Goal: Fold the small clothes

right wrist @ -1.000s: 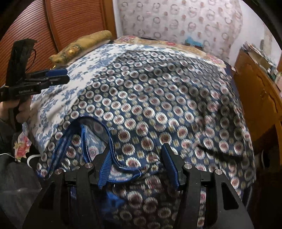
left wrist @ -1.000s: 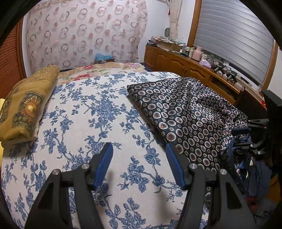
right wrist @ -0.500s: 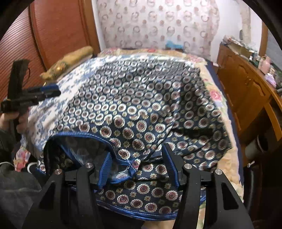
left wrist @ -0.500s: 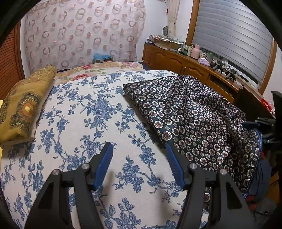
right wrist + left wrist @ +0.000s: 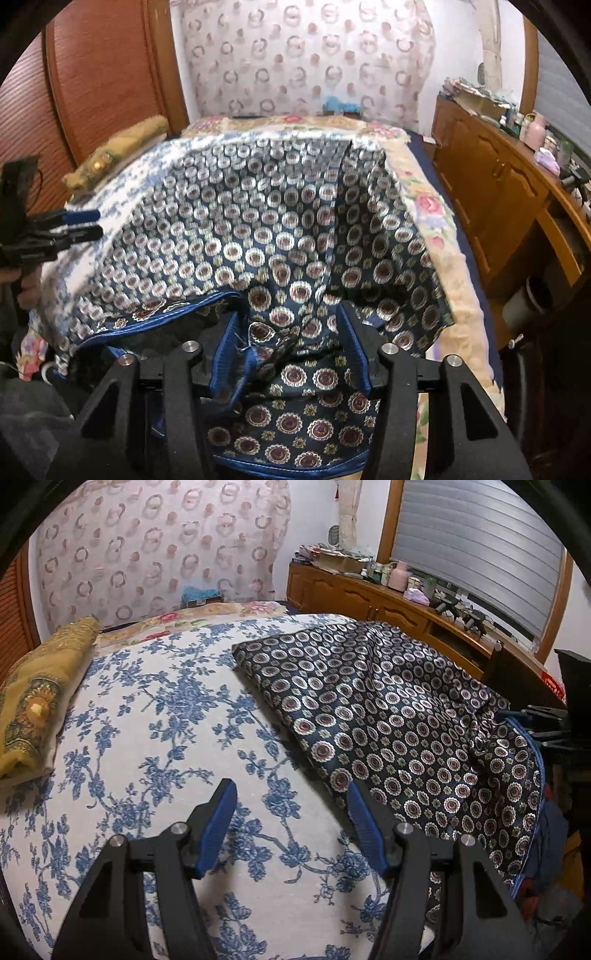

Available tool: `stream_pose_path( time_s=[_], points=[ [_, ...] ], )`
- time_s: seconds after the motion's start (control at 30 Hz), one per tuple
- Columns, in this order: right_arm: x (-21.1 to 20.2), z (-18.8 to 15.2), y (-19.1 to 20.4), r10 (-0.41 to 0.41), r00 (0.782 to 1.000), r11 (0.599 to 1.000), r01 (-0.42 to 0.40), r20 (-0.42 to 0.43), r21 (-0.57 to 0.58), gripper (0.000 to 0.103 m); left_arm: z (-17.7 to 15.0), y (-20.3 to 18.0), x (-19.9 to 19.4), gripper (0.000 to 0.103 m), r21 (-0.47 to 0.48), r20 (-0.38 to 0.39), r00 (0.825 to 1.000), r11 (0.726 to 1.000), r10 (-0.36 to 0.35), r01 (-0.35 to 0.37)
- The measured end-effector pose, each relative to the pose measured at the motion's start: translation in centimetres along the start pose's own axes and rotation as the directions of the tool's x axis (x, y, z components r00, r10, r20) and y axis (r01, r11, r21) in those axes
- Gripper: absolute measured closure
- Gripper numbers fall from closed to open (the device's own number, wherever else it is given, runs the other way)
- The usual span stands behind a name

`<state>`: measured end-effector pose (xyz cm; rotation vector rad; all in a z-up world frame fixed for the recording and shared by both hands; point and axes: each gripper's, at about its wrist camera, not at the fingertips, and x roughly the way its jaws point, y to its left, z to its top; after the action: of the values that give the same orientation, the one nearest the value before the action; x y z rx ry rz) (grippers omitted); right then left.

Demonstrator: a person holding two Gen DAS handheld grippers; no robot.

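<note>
A dark navy garment (image 5: 388, 716) with round medallion print and blue trim lies on the right side of the bed; it fills the right wrist view (image 5: 266, 236). My left gripper (image 5: 291, 816) is open and empty, above the floral bedspread (image 5: 159, 738), just left of the garment's near edge. My right gripper (image 5: 288, 339) is open at the garment's near end, with bunched cloth and blue trim (image 5: 243, 362) lying between its fingers. The right gripper also shows at the right edge of the left wrist view (image 5: 539, 727), and the left gripper in the right wrist view (image 5: 77, 225).
A folded yellow-gold cloth (image 5: 33, 698) lies at the bed's left side. A wooden cabinet (image 5: 369, 598) with clutter runs along the right wall. A patterned curtain (image 5: 159, 554) hangs behind the bed. A wooden door (image 5: 103, 70) stands at the left.
The right gripper has drawn back toward the foot of the bed, and the garment's trimmed edge now lies bunched between its open fingers. The left gripper stayed open over the bedspread.
</note>
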<state>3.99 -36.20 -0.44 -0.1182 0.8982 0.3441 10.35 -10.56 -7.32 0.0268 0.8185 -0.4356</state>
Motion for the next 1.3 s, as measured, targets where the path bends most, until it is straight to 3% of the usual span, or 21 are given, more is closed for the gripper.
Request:
stream_pose_path(
  time_s=[0.07,0.17,0.3,0.57,0.63,0.77,0.9,1.07,1.3],
  points=[
    [0.3,-0.6,0.1,0.013,1.0,1.0,-0.014,-0.019,-0.021,0.085,0.0,-0.3,0.2,0.041,0.004,-0.005,1.0,1.0,-0.003,0.003],
    [-0.3,-1.6,0.0,0.03,0.999,0.998,-0.032,-0.035,-0.047,0.1,0.0,-0.5,0.4,0.041,0.006,-0.008,1.0,1.0,-0.007,0.007],
    [-2.7,-2.2,-0.8,-0.031,0.999,0.997,0.029,-0.023,-0.077,0.102,0.1,-0.9,0.4,0.041,0.014,-0.01,1.0,1.0,-0.01,0.01],
    [-7.2,-2.5,-3.4,-0.138,0.99,0.99,0.138,0.018,-0.026,0.102,0.2,-1.4,0.6,0.041,0.02,-0.015,1.0,1.0,-0.022,0.022],
    [-7.2,-2.8,-3.5,-0.162,0.987,0.987,0.162,0.007,-0.018,0.091,0.2,-1.5,0.7,0.041,0.024,-0.018,1.0,0.999,-0.024,0.025],
    [-7.6,-3.0,-4.3,-0.183,0.983,0.983,0.183,-0.003,-0.003,0.08,0.3,-2.1,0.8,0.041,0.039,-0.024,0.999,0.999,-0.027,0.028],
    [-9.5,-3.1,-5.5,-0.176,0.984,0.984,0.176,0.029,0.021,0.076,0.5,-2.5,0.9,0.041,0.042,-0.025,0.999,0.999,-0.028,0.029],
    [-10.1,-2.4,-6.0,-0.177,0.981,0.983,0.172,0.079,0.059,0.051,0.5,-3.1,1.3,0.041,0.044,-0.035,0.998,0.998,-0.044,0.046],
    [-4.5,-2.6,-5.2,-0.12,0.992,0.99,0.117,0.039,0.08,0.048,-0.1,-4.3,1.7,0.041,0.069,-0.061,0.996,0.995,-0.063,0.067]
  ],
)
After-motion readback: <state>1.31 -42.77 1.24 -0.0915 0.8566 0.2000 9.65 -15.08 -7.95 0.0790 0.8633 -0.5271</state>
